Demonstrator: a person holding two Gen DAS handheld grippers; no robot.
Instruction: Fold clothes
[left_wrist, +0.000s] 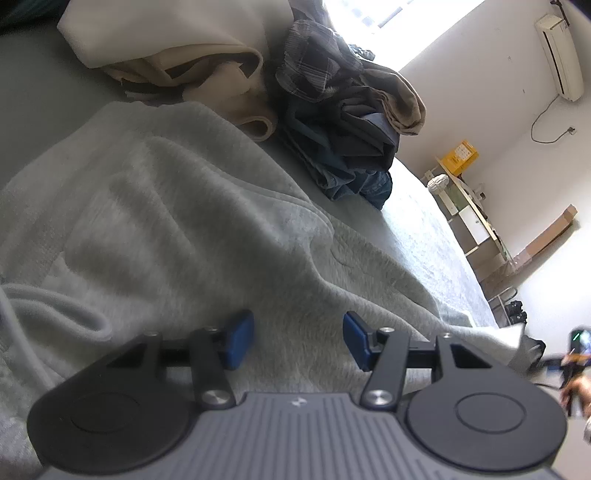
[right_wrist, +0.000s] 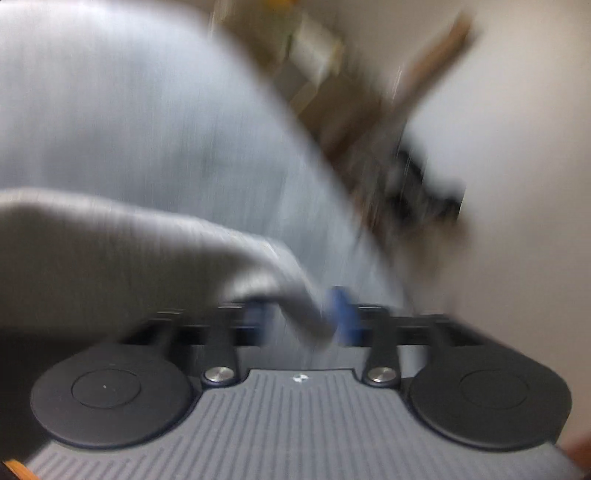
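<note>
Left claw (left_wrist: 298, 339) sits half-wide over the grey sweatshirt (left_wrist: 192, 221) spread on the bed (left_wrist: 436, 225), pads apart, probably pinning it. Right claw (right_wrist: 301, 317), badly blurred, has a grey fabric corner (right_wrist: 303, 321) between its pads; grip can't be told.

Left wrist view looks low and close across the grey garment (left_wrist: 184, 221) toward a far wall. Right wrist view, blurred, shares garment and wall.
</note>
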